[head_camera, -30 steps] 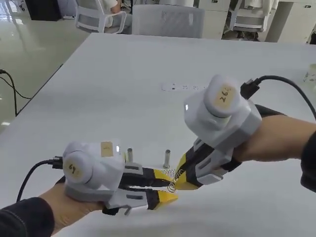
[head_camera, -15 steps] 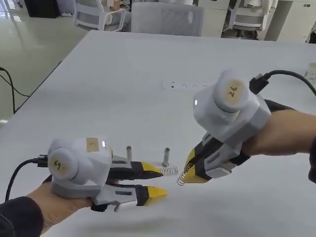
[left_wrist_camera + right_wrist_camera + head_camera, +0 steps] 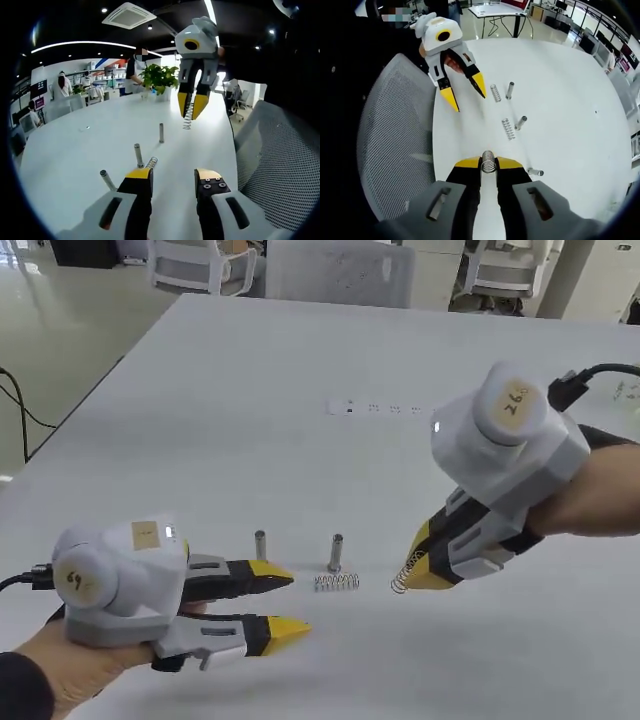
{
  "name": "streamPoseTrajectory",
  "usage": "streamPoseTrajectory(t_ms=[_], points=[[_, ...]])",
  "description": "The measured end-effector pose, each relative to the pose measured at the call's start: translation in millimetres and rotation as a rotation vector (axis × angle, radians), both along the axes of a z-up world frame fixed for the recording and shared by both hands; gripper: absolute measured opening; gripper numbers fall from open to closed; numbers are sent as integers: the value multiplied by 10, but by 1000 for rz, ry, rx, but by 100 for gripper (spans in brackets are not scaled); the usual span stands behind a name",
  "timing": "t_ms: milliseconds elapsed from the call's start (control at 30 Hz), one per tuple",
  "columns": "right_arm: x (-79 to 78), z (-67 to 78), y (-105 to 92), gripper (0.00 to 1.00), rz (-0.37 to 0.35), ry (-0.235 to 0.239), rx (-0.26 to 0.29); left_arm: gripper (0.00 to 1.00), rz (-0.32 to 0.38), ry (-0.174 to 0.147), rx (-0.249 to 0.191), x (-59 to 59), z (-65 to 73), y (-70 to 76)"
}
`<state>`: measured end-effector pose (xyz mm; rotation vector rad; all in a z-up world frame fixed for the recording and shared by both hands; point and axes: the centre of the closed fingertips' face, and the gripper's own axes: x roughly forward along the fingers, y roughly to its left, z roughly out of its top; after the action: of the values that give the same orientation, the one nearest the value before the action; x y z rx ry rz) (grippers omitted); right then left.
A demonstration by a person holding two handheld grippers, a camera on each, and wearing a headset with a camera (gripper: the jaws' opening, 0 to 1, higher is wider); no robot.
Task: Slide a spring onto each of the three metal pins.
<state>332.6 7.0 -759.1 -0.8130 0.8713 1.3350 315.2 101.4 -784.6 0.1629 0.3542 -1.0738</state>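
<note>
Two metal pins (image 3: 261, 543) (image 3: 336, 552) stand upright on the white table (image 3: 250, 400). A loose spring (image 3: 336, 582) lies flat beside the second pin. My right gripper (image 3: 425, 565) hovers to the right of them, shut on another spring (image 3: 405, 572) that hangs from its tips; the held spring (image 3: 488, 161) sits between the jaws. Three pins (image 3: 510, 90) (image 3: 520, 122) (image 3: 535, 172) and two loose springs (image 3: 495, 92) (image 3: 507, 128) show in the right gripper view. My left gripper (image 3: 285, 602) lies low at the front left, open with nothing in it.
A socket strip (image 3: 370, 410) is set into the table's middle. Office chairs (image 3: 340, 280) stand at the far edge. A mesh chair back (image 3: 395, 140) is close to the table edge. A potted plant (image 3: 160, 77) stands far down the table.
The two grippers have drawn apart: the right one moved right with its spring, the left one pulled back to the left. One spring now lies uncovered beside a pin.
</note>
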Motion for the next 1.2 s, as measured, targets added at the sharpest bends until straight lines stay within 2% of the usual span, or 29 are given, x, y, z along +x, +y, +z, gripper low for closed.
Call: streamPoseTrajectory(t_ms=[233,600,833,1200], points=[[60,-2,-101,12,-17,-7,-18,38,44,6,20,-5,-77,142],[173,62,-224,12,-51,-23,-31,47,128,22,5,30,-109,347],[261,120,-307,13,-74,-34,-35,52,153,22,6,47,-126,412],[476,167,-424,13,-108,-53,-58,60,173,16,34,85,-180,498]])
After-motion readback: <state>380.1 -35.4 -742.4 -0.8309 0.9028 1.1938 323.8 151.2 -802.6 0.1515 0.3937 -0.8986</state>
